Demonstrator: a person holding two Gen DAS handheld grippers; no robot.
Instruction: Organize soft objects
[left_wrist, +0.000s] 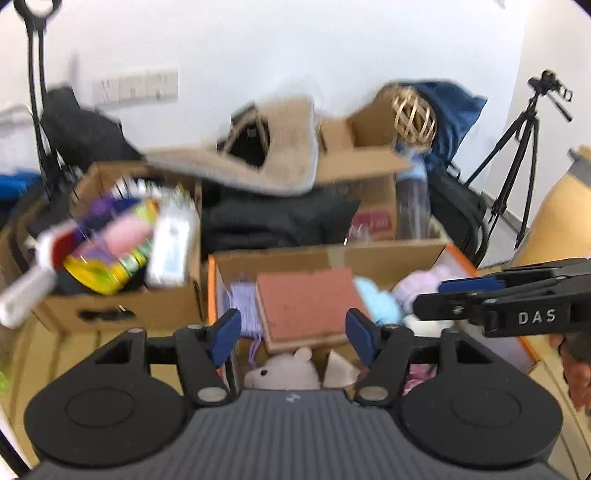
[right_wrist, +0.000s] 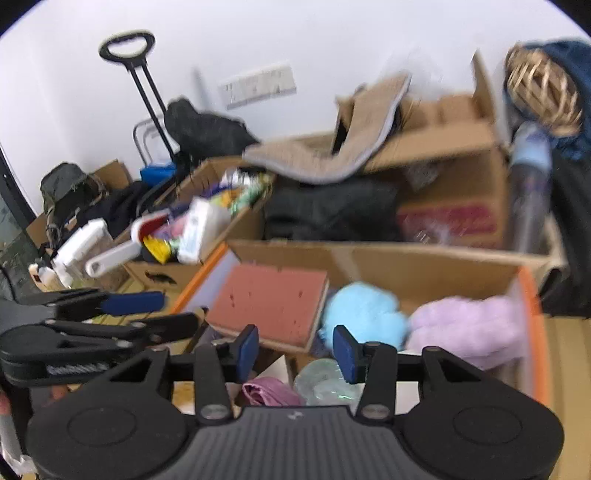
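Note:
An orange-edged cardboard box (left_wrist: 280, 254) (right_wrist: 417, 258) holds soft things: a terracotta sponge block (left_wrist: 308, 304) (right_wrist: 269, 301), a light blue plush (left_wrist: 380, 301) (right_wrist: 362, 314), a lilac plush (left_wrist: 421, 286) (right_wrist: 469, 326), a purple knit piece (left_wrist: 242, 304), a white toy mouse (left_wrist: 284, 371), a pink cloth (right_wrist: 269, 393) and a pale green item (right_wrist: 325, 382). My left gripper (left_wrist: 291, 332) hangs open and empty over the box, above the mouse; it shows at the left of the right wrist view (right_wrist: 159, 310). My right gripper (right_wrist: 293, 347) is open and empty over the box; it shows at right (left_wrist: 439, 299).
A second carton (left_wrist: 122, 310) (right_wrist: 207, 236) of mixed packages sits left. Behind are a beige mat (left_wrist: 258, 158) (right_wrist: 332, 155) on dark fabric, a tall carton (left_wrist: 365, 177), a wicker ball (left_wrist: 413, 118) (right_wrist: 541, 92), a bottle (right_wrist: 530, 184), a trolley handle (right_wrist: 129, 48) and a tripod (left_wrist: 517, 147).

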